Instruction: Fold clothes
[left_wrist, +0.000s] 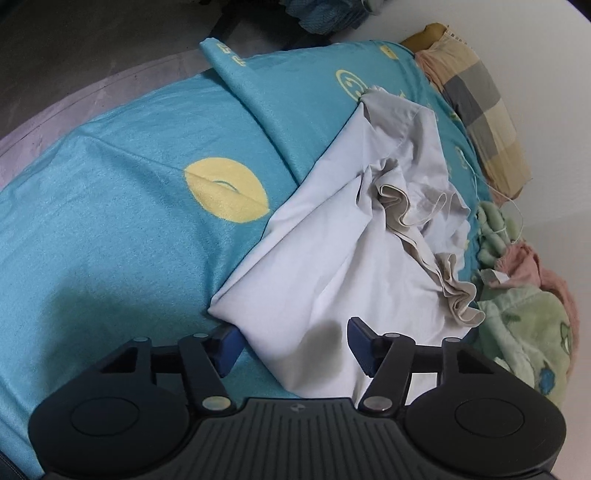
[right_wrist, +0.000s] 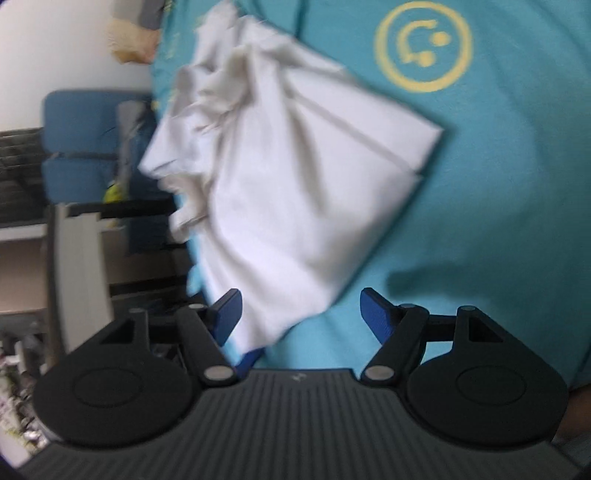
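Observation:
A white garment (left_wrist: 340, 251) with a ruffled beige waistband (left_wrist: 424, 236) lies partly folded on a teal blanket (left_wrist: 110, 221) with yellow smiley faces. My left gripper (left_wrist: 291, 345) is open, its blue fingers astride the garment's near corner; the left finger (left_wrist: 227, 349) sits at the cloth's edge. In the right wrist view the same garment (right_wrist: 280, 177) lies on the blanket (right_wrist: 498, 184), blurred. My right gripper (right_wrist: 301, 317) is open, with the garment's near corner between its fingers, close to the left finger (right_wrist: 229, 314).
A checked pillow (left_wrist: 480, 107) and a green plush blanket (left_wrist: 532, 328) with pink cloth lie along the white wall. Grey floor (left_wrist: 74, 55) lies beyond the bed edge. In the right wrist view a blue chair (right_wrist: 85, 144) stands beside the bed.

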